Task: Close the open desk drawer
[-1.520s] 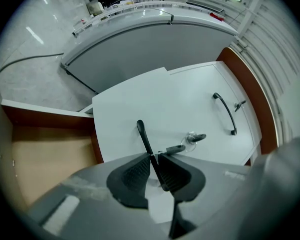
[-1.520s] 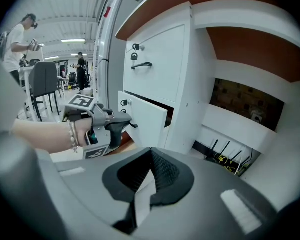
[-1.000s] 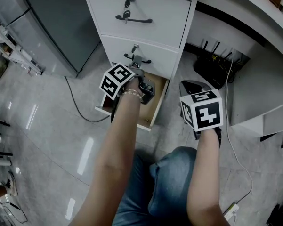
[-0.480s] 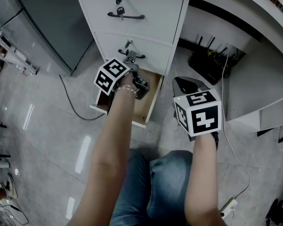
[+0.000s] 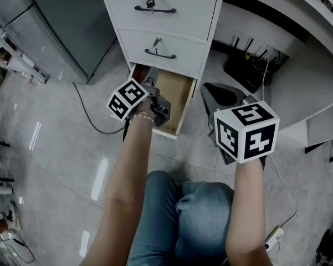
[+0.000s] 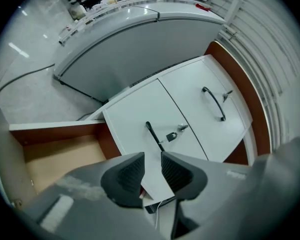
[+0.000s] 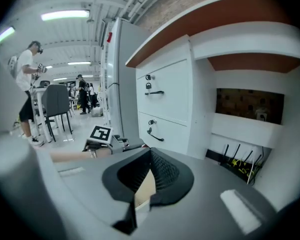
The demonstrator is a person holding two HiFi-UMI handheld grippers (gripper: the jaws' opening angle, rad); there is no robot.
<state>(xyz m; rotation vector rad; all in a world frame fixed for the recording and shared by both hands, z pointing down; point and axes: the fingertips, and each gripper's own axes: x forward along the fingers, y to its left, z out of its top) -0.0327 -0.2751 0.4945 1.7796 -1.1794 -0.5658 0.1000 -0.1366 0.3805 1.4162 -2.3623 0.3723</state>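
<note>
Left gripper (image 5: 153, 85) (image 6: 152, 164) is held at the front left corner of the open bottom drawer (image 5: 177, 93) (image 6: 60, 159). Its jaws are slightly apart and have just been opening, with nothing pinched: only the white cabinet (image 5: 166, 21) face is seen through the gap. The tips are largely masked in the head view by the marker cube (image 5: 127, 99) and the hand, as is the drawer's front panel, so no contact with it can be confirmed. Right gripper (image 5: 217, 96) (image 7: 150, 159) is held off to the drawer's right over the floor, apart from it, jaws closed together and empty. The drawer is pulled well out of the cabinet, bare wood bottom exposed. In the right gripper view it is almost wholly blocked by the gripper body; only a tan sliver is seen below the jaws. The two upper drawers are shut. The middle handle (image 5: 159, 54) (image 6: 153, 135) and a key (image 6: 172, 135) hanging beside it are visible. A router (image 5: 249, 65) under the desk is partly shadowed. Background people in the right gripper view are too small to be made out.
</note>
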